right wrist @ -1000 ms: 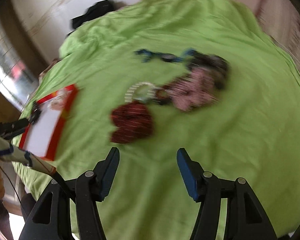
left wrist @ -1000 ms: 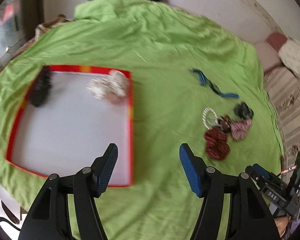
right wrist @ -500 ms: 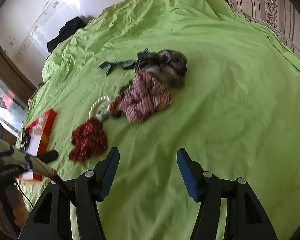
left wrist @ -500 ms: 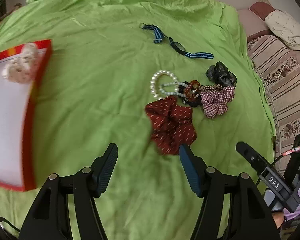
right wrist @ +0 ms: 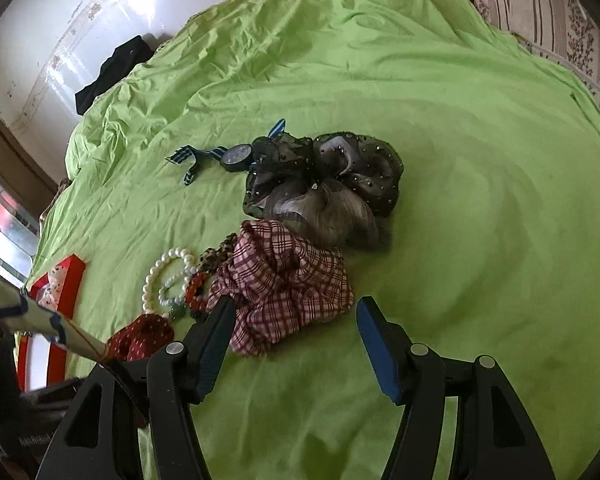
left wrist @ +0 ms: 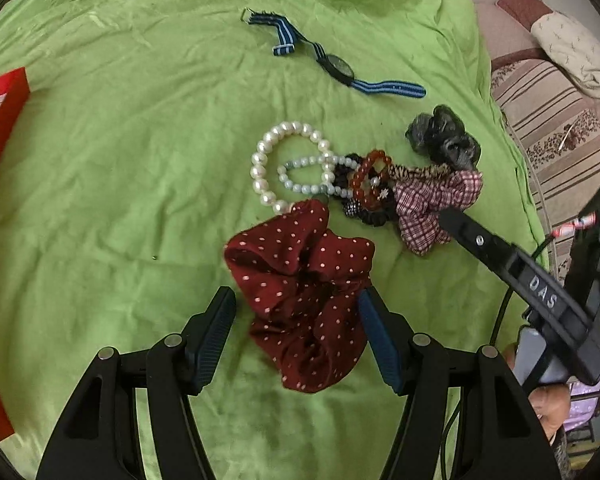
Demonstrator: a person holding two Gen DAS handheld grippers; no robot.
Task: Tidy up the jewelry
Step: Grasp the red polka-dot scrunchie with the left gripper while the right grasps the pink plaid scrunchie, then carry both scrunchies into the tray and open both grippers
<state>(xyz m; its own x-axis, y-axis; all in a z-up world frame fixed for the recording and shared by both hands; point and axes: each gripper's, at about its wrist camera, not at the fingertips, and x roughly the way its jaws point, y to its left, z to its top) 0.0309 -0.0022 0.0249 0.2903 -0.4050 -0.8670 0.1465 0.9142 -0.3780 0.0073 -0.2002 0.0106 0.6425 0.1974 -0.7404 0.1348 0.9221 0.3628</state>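
A wrinkled lime-green sheet (left wrist: 112, 184) covers the whole surface, with a pale, stained wall (right wrist: 40, 40) behind it and a striped, floral cushion (left wrist: 556, 120) off to one side. A red-rimmed tray (left wrist: 4, 128) sits at the sheet's edge. In the middle lies the jewelry heap: a pearl bracelet (left wrist: 260, 164) looped with a smaller bead string, a red bead bracelet (left wrist: 370, 180), a plaid scrunchie (right wrist: 284, 280), a dark sheer scrunchie (right wrist: 340, 176), and a blue-striped watch (left wrist: 336, 66) apart from the rest. The left gripper (left wrist: 296, 312) is spread wide around a maroon dotted scrunchie (left wrist: 300, 280), not pinching it. The right gripper (right wrist: 292, 320) has its jaws opening, its left finger over the plaid scrunchie's edge, holding nothing.
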